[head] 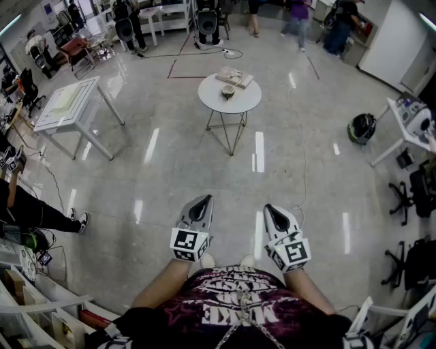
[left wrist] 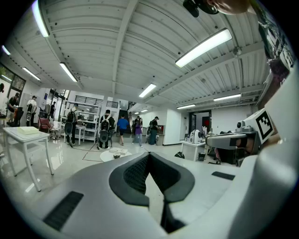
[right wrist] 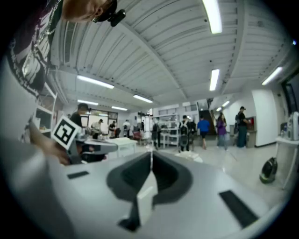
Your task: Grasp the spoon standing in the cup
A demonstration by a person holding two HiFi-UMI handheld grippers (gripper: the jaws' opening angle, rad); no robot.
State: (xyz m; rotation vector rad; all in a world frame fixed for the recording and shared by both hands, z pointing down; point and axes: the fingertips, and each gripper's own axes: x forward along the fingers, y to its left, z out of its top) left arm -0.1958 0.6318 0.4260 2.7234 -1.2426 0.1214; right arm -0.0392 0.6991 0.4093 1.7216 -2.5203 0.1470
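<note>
Nearest the camera is the person's dark shirt [head: 238,315], with pale printed lettering that appears upside down from above and is too distorted to read with confidence. Just beyond it the person holds both tools low in front of the waist, side by side and roughly level, pointing ahead across the floor [head: 157,170]. This looks like a carrying pose for walking rather than for reaching. The left gripper [head: 202,202] has its jaws closed tip to tip with nothing between them, and the right gripper [head: 273,210] is likewise closed and empty. Keeping them shut is probably just the resting state until the target is within reach. Each tool carries a marker cube [head: 189,244] with black and white square patterns but no words. The cup [head: 228,92] stands well ahead on a small round white table [head: 212,103], beside a flat board [head: 236,77] bearing small items. At this range the spoon cannot be told apart from the cup. The table stands alone in open floor, likely so that it can be approached from any side. People [head: 298,15] move about at the far end of the room, and no signs there can be read. The grasp has not yet begun, and the person would first need to close the gap and open one tool.
</note>
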